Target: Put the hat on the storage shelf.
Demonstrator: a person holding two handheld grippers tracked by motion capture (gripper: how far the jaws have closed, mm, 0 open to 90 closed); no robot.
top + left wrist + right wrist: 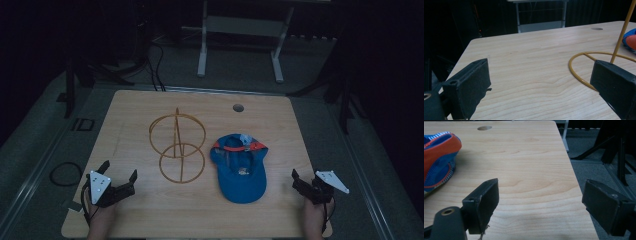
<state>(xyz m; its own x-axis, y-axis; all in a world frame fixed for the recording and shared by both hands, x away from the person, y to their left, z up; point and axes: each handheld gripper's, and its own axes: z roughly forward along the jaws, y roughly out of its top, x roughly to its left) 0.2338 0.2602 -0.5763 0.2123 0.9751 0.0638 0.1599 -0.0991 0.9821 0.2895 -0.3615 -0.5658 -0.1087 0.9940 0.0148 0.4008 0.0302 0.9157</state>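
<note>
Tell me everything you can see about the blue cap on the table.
The cap is blue fabric with an orange-red band around the back opening and a small light patch on the front. It lies flat on the wooden table, brim toward the person, opening toward the far edge. It sits right of the yellow wire stand, close beside it; whether they touch is unclear. The right gripper view shows striped trim at its rim. Neither gripper touches it.

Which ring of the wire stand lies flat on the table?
The lower ring, nearer the person, lies flat on the table as the base. The upper ring is held above it by the upright rod of the gold wire stand.
</note>
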